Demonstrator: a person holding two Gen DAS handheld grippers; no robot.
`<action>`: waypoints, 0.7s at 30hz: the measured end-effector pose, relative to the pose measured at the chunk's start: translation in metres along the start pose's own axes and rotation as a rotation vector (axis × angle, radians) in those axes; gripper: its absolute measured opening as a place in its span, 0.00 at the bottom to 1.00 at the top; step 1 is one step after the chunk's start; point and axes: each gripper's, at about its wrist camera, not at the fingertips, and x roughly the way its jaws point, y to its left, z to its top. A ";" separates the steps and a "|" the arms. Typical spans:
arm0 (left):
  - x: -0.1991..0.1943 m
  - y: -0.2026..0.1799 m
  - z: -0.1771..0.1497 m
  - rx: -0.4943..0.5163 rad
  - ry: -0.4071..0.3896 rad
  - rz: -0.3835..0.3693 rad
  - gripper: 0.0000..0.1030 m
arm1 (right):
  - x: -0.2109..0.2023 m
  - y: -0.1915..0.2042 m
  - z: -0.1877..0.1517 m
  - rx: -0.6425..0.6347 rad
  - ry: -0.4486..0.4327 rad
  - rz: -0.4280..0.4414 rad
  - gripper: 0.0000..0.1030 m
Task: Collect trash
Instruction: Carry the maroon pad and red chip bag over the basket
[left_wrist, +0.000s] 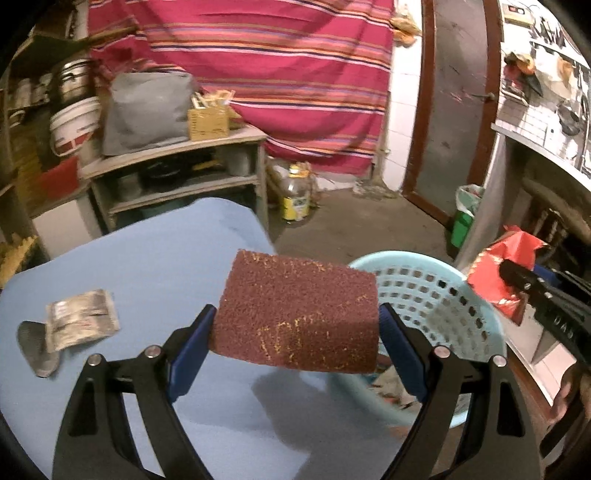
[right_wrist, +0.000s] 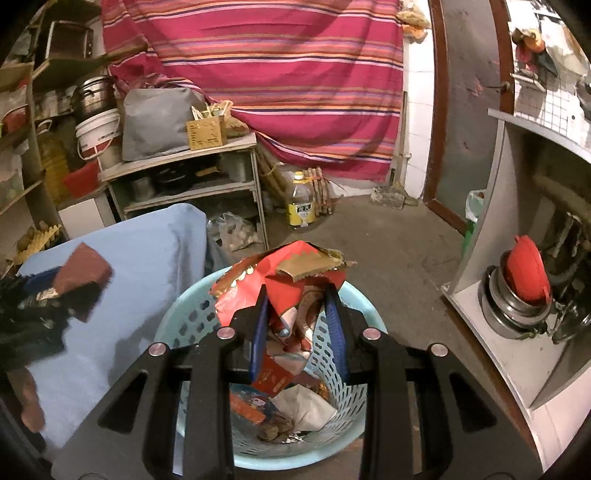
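My left gripper (left_wrist: 297, 326) is shut on a dark red scouring sponge (left_wrist: 299, 310), holding it above the blue-covered table (left_wrist: 147, 258) near the rim of the light blue perforated basket (left_wrist: 436, 295). My right gripper (right_wrist: 297, 314) is shut on a crumpled red and gold wrapper (right_wrist: 284, 273), held over the basket (right_wrist: 199, 317), which contains several pieces of paper and packaging trash. The right gripper with its wrapper (left_wrist: 506, 262) shows at the right of the left wrist view. A silver sachet (left_wrist: 81, 317) and a grey scrap (left_wrist: 37, 350) lie on the table at the left.
Shelves (right_wrist: 184, 173) with pots, a white bucket and a grey bag stand behind the table. An oil bottle (right_wrist: 301, 203) sits on the floor before a striped cloth (right_wrist: 277, 74). A white cabinet (right_wrist: 509, 295) with metal pots is at the right; a green bin (left_wrist: 463, 218) stands by the door.
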 end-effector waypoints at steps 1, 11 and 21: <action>0.004 -0.005 0.000 0.001 0.003 -0.009 0.83 | 0.000 0.000 0.000 0.001 0.000 -0.003 0.29; 0.037 -0.050 0.005 0.030 -0.003 -0.027 0.83 | 0.006 -0.021 -0.004 0.054 0.018 -0.035 0.29; 0.055 -0.062 -0.006 0.034 0.002 -0.014 0.84 | 0.011 -0.029 -0.009 0.075 0.038 -0.046 0.29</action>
